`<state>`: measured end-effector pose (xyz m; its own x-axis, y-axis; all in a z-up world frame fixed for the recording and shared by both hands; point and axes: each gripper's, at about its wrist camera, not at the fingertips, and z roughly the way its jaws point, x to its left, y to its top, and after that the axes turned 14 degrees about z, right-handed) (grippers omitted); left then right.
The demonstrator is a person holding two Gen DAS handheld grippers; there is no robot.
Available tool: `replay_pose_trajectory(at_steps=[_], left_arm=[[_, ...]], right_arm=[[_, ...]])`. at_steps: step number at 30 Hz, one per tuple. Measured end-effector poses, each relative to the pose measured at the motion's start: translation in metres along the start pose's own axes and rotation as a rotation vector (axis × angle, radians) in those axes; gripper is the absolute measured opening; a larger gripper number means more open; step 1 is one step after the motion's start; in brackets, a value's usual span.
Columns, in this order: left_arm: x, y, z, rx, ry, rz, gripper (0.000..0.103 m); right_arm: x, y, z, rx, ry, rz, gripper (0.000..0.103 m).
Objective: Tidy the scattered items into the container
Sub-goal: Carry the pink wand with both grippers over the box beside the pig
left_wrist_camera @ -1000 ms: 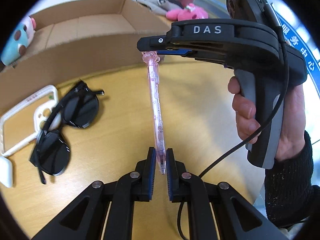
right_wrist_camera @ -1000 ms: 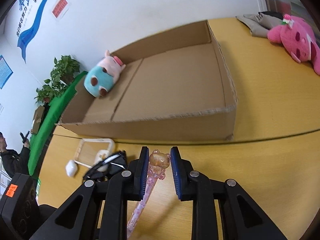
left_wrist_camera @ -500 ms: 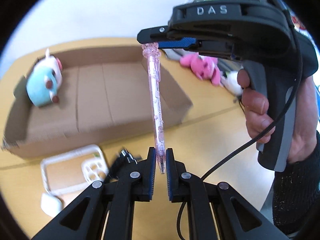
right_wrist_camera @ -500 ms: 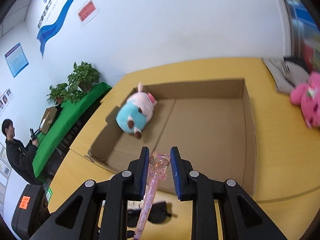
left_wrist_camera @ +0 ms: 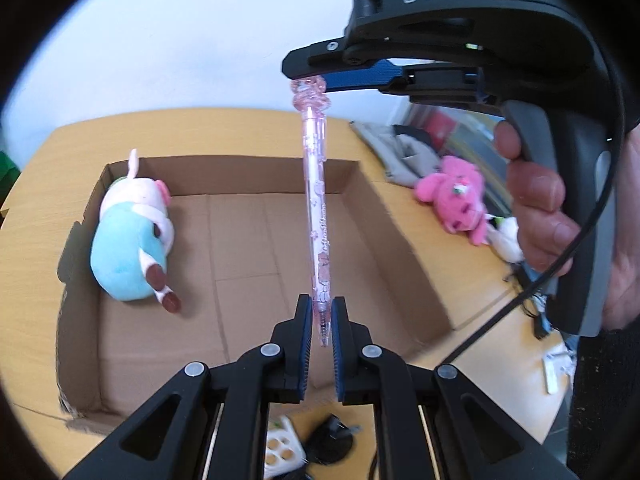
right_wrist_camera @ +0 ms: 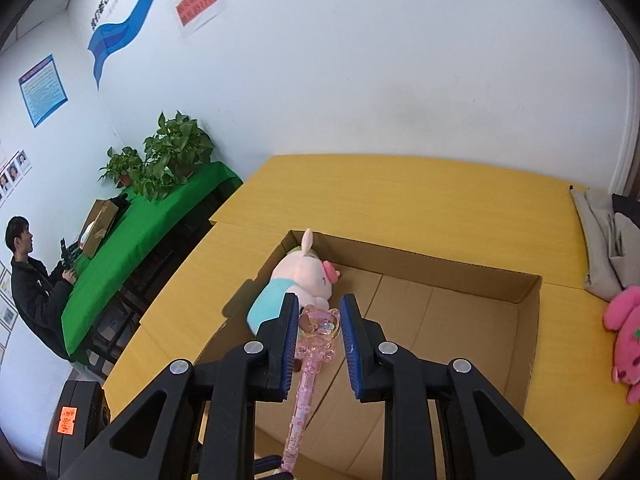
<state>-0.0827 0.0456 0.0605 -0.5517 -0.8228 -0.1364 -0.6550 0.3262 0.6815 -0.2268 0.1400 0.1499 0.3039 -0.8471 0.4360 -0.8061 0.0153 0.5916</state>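
Left wrist view: my left gripper [left_wrist_camera: 320, 322] is clenched on the pink pen's [left_wrist_camera: 316, 216] tip end; my right gripper [right_wrist_camera: 320, 322] pinches its bear-shaped cap, so the pen hangs above the cardboard box [left_wrist_camera: 404, 240], right of the blue plush [left_wrist_camera: 132, 236] lying inside. Risk: if one side lets go first, the pen swings and could land on the tabletop [left_wrist_camera: 472, 276] beside the box. Half a second ago the box sat farther off; now I'm over it.

Yellow wooden table [right_wrist_camera: 400, 188] carries an open cardboard box [left_wrist_camera: 404, 240] straight ahead of both tools, a pink plush toy [left_wrist_camera: 456, 196] and grey folded cloth [right_wrist_camera: 600, 240] off to the right, white case [left_wrist_camera: 280, 452] and sunglasses [left_wrist_camera: 332, 440] beneath the left tool.
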Motion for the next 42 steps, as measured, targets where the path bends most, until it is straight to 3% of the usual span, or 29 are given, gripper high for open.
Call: replay_pose_trajectory(at_steps=[12, 20, 28, 36, 42], left_arm=[[0.063, 0.018, 0.098, 0.194, -0.012, -0.093, 0.008], [0.098, 0.012, 0.146, 0.325, 0.042, -0.128, 0.008], [0.107, 0.0, 0.169, 0.423, 0.106, -0.128, 0.008], [0.116, -0.008, 0.161, 0.448, 0.157, -0.142, 0.008], [0.117, -0.01, 0.16, 0.449, 0.178, -0.138, 0.008]], right_arm=[[-0.071, 0.031, 0.146, 0.189, 0.025, 0.118, 0.023], [-0.112, 0.032, 0.233, 0.292, 0.076, 0.201, 0.023], [-0.121, 0.022, 0.272, 0.349, 0.109, 0.257, 0.023], [-0.132, 0.012, 0.292, 0.369, 0.103, 0.315, 0.024], [-0.127, 0.015, 0.292, 0.34, 0.115, 0.288, 0.024]])
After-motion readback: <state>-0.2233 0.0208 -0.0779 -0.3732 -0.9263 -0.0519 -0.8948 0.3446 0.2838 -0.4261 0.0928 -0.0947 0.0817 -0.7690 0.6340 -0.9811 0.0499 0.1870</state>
